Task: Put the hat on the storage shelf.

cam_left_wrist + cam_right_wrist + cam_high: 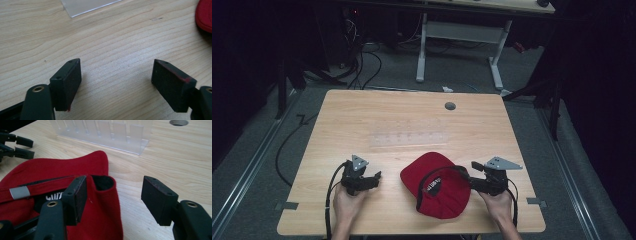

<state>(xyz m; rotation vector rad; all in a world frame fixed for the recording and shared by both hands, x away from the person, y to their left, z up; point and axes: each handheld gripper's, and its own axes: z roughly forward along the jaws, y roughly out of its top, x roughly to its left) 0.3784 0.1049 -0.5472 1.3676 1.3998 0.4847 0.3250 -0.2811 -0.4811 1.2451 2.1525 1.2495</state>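
Two grippers sit near me on the wooden table [362, 120] in the high view: left gripper [371, 180] beside the red cap [437, 182], right gripper [468, 172] at its right edge. From the left gripper view I see jaws wide over bare wood (cap edge [205, 15] far right). Right gripper view: jaws wide, one jaw over the cap [50, 172], a clear plastic rack [105, 132] beyond.
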